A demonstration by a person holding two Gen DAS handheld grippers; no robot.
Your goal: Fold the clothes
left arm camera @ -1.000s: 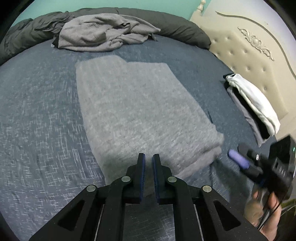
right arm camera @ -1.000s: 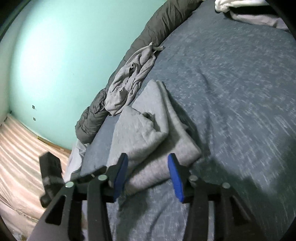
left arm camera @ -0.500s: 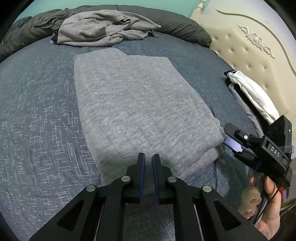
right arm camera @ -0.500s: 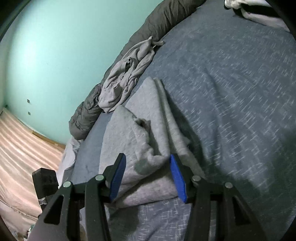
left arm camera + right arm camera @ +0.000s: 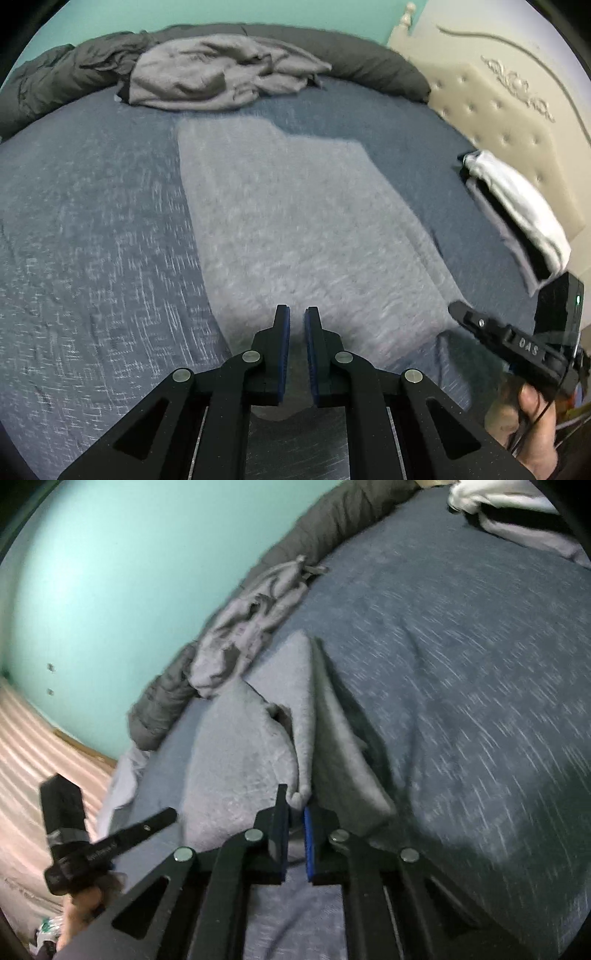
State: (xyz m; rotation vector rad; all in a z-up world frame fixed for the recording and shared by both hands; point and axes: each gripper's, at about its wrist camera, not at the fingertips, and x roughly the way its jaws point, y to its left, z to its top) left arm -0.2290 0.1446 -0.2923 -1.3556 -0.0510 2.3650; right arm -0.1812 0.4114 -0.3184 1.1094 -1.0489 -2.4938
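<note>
1. A light grey garment (image 5: 306,229) of soft, fuzzy knit is seen spread flat on the bed cover (image 5: 92,240) in the left wrist view, folded to a long, nearly rectangular shape; it runs from about 11 o'clock down to the tongs at 6 o'clock
2. The left gripper (image 5: 296,323) is held over the near edge of this garment. Its two blue-padded black fingers are brought almost together, only a thin slit is left, and no cloth is seen between them
3. The right gripper (image 5: 295,812) has just been closing, and in the right wrist view a small rolled corner of the garment (image 5: 236,771) is seen pinched between its blue pads, so it is clenched on the cloth. From this corner a raised ridge of fabric is drawn up toward 12 o'clock
4. The bed cover is a blue-grey woven cloth with short white flecks, slightly wrinkled
5. A second grey garment (image 5: 218,74), crumpled and full of creases, is lying at 12 o'clock in the left wrist view, against a dark grey puffy quilt (image 5: 369,62) rolled along the far edge
6. At 3 o'clock a stack of folded clothes (image 5: 517,210), white on top of dark layers, is placed near the cream tufted headboard (image 5: 498,110) with buttons and carved ornament
7. The person's right hand (image 5: 532,417) is seen at 4 o'clock under the black body of the other gripper
</note>
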